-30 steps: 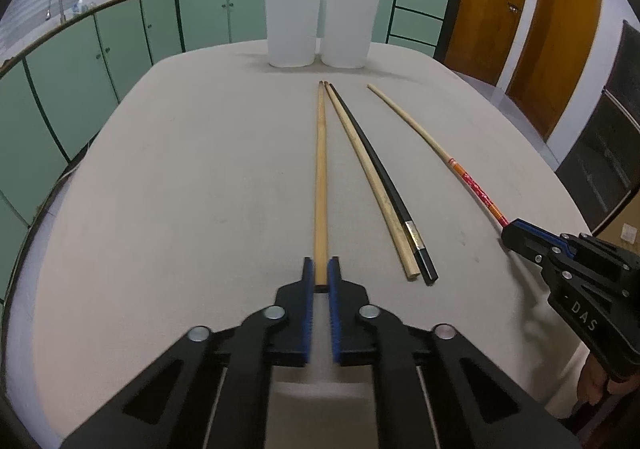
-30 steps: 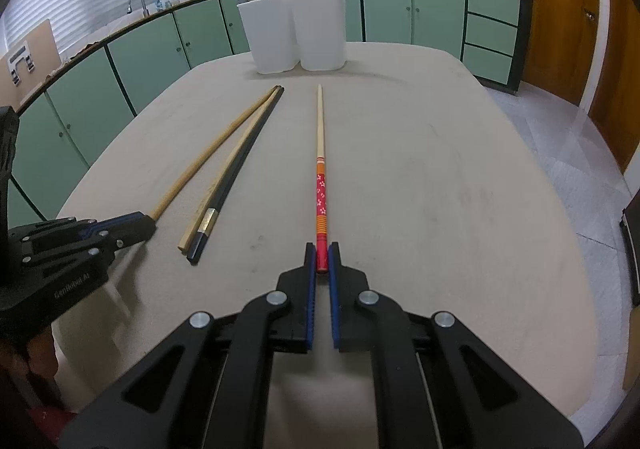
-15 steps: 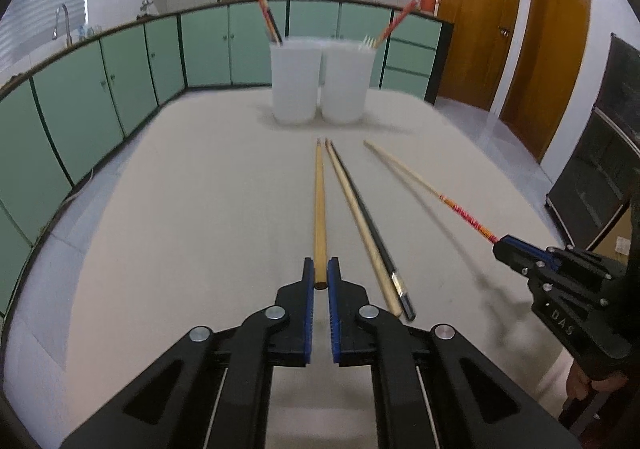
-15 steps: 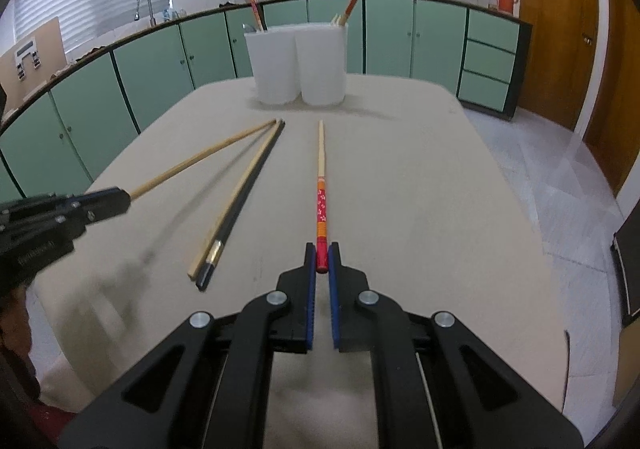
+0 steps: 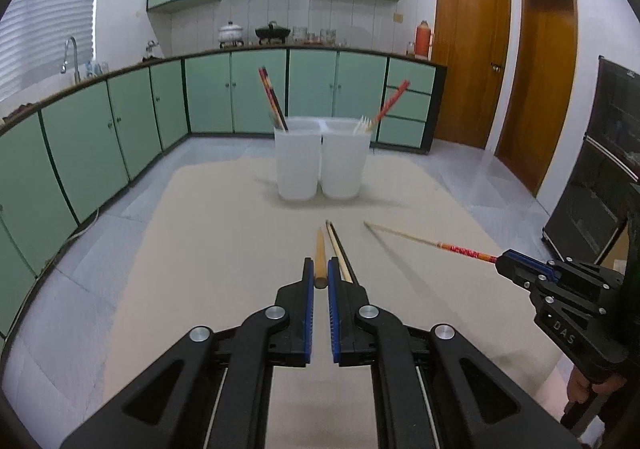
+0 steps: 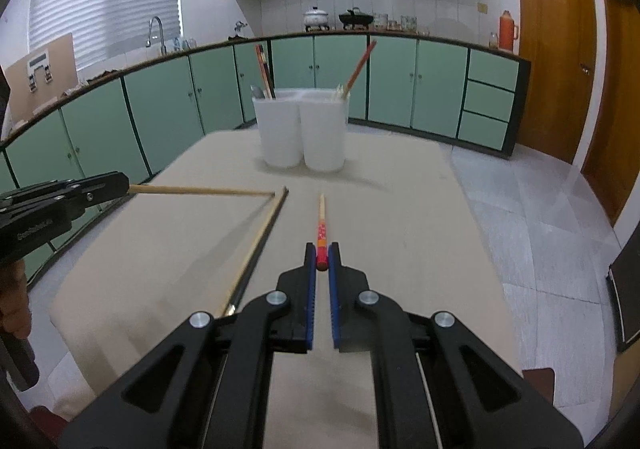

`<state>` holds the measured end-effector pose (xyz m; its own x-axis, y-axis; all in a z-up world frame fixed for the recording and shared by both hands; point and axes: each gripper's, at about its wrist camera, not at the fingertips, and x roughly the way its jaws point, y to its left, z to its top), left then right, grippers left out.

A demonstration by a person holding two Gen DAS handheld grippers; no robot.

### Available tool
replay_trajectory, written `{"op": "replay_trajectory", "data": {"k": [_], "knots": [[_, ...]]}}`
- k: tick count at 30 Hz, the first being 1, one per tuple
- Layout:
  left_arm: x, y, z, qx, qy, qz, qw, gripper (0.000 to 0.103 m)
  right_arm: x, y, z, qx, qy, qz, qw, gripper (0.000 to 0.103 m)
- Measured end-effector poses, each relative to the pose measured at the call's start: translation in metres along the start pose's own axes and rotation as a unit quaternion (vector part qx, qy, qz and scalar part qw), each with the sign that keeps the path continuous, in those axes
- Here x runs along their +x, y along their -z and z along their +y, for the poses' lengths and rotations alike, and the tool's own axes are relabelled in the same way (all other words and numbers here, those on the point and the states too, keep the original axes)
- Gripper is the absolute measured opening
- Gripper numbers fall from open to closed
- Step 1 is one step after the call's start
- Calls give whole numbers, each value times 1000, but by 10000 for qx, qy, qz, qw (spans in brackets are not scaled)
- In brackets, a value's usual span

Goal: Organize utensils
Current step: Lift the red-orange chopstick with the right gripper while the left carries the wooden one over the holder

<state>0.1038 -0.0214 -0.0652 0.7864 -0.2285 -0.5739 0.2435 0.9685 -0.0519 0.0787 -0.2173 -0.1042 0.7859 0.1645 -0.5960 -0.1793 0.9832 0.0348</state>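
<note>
Green cabinets [image 5: 256, 89], wooden doors [image 5: 468, 69], orange thermos [image 5: 423, 39], possibly a faucet [image 5: 70, 53]

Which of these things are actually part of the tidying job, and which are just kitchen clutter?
Part of the job:
plain wooden chopstick held by left gripper
red-patterned chopstick held by right gripper
two chopsticks on the table
two white holders

Just lying about:
white pot
orange thermos
tap

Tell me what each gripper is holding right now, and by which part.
Left gripper pinches the plain wooden chopstick at its thick butt end. Right gripper pinches the red-patterned chopstick at its red decorated end.
</note>
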Motion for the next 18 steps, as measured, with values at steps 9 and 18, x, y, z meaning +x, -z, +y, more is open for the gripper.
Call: {"op": "replay_trajectory", "data": {"k": [9,18], "knots": [[-10,-36,-3,101,13,-433,9990,7,-13,-50,-7,-24,-345,-214,9992,5],[-8,-81,1,160,207,-633,9977,7,-17,-112,-12,-254,-695,-210,9970,5]]}}
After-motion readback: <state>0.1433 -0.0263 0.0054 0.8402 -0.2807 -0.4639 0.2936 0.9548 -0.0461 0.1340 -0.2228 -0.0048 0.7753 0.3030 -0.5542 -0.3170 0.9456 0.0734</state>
